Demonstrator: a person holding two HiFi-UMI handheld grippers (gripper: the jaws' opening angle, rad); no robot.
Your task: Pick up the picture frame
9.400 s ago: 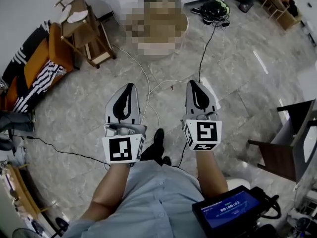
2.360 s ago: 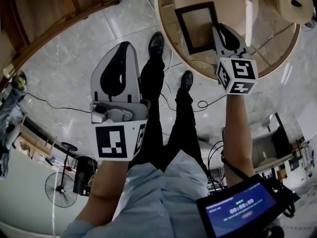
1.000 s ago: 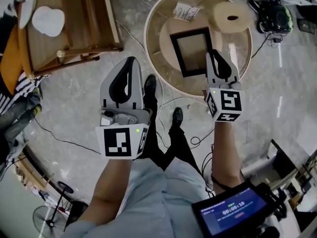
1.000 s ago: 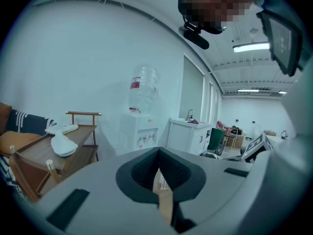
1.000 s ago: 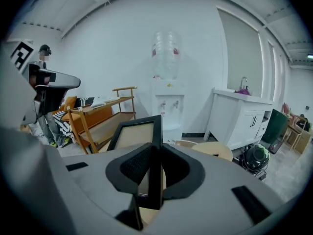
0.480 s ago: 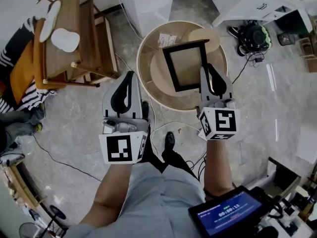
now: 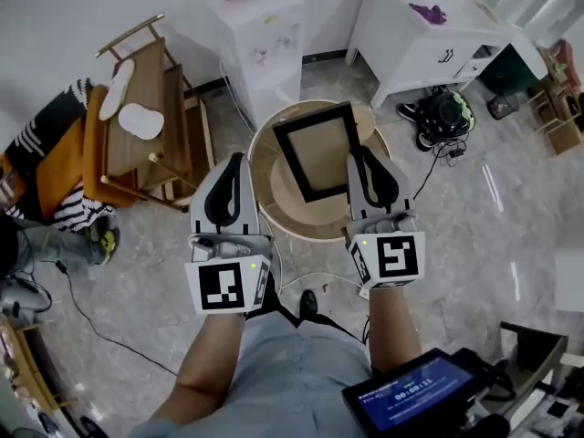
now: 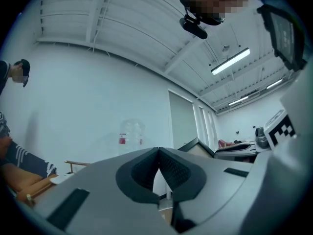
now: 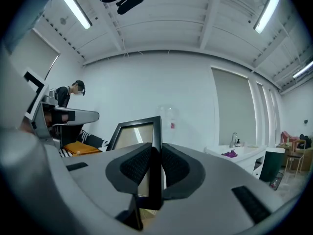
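The picture frame (image 7: 315, 153), black-edged with a beige backing, hangs in the air above the round wooden table (image 7: 274, 206). My right gripper (image 7: 362, 161) is shut on the frame's right edge. In the right gripper view the black edge (image 9: 155, 131) runs up between the pads (image 9: 134, 165), and the frame stands nearly upright. My left gripper (image 7: 232, 164) is held beside the frame on the left and does not touch it. Its jaws (image 8: 159, 154) are shut with nothing between them.
A wooden chair (image 7: 151, 126) stands at the left, with orange and striped cloth (image 7: 55, 149) beside it. A white cabinet (image 7: 260, 35) and a white table (image 7: 429, 35) stand behind, with a dark helmet (image 7: 445, 112) on the floor. A screen (image 7: 411, 392) is at my waist.
Both grippers have risen. The frame has come up off the round table in the right gripper, and the table and floor now look farther below.
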